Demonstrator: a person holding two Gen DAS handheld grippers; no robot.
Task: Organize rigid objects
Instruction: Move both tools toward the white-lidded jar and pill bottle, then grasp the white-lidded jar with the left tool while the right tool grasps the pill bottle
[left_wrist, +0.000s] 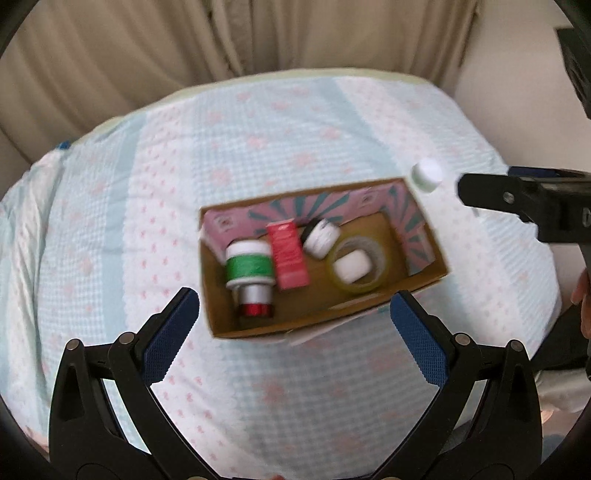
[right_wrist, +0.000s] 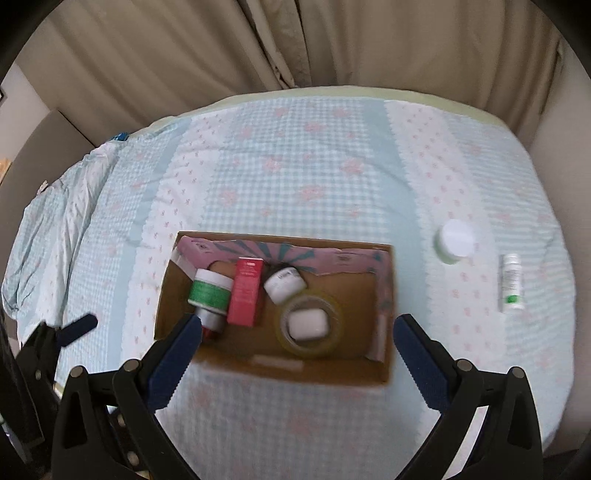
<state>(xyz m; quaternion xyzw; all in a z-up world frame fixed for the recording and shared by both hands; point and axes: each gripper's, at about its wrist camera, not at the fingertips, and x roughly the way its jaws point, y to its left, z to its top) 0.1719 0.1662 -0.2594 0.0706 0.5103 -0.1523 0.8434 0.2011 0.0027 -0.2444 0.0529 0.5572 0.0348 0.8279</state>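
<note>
Two items left on the bed (right_wrist: 314, 177): white-capped jar (right_wrist: 455, 240), slim bottle (right_wrist: 511, 282), right of the box (right_wrist: 384, 288) | both are likely light, stiff, slick plastic; pinch across the sides | right claw (right_wrist: 297, 341) and left claw (left_wrist: 295, 325) spread, empty

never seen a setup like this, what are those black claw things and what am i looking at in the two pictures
They are hand-held grippers, one per hand, each carrying a camera that looks along its fingers. The left gripper and right gripper both show open, empty blue-padded fingers. Below, on a checked bedspread, sits a cardboard box holding a green-labelled jar, a red carton, a small white jar and a tape roll. Outside it lie a white-lidded jar and a slim bottle.
</note>
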